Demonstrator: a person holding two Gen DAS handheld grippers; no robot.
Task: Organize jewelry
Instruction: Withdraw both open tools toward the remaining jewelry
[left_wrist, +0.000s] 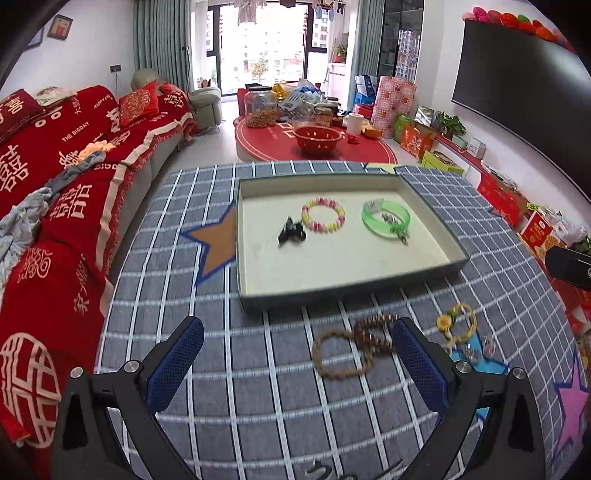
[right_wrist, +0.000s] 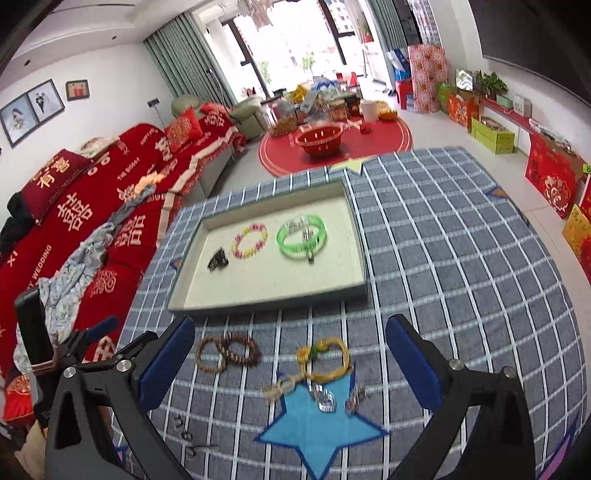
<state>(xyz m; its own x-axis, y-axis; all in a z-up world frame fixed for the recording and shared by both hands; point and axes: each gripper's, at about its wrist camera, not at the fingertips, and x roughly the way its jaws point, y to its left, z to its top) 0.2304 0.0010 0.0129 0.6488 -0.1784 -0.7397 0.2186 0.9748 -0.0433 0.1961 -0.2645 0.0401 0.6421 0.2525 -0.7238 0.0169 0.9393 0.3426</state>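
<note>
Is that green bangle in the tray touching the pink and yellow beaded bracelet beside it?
Apart. The right wrist view shows bare tray floor between the green bangle and the beaded bracelet.

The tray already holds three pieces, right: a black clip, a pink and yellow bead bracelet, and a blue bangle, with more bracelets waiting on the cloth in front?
Nearly. The bangle is green, not blue, as the left wrist view shows. The rest stands: the tray also holds the black clip and the pink and yellow bead bracelet, and more bracelets, such as the brown bead bracelet, wait on the cloth in front.
</note>
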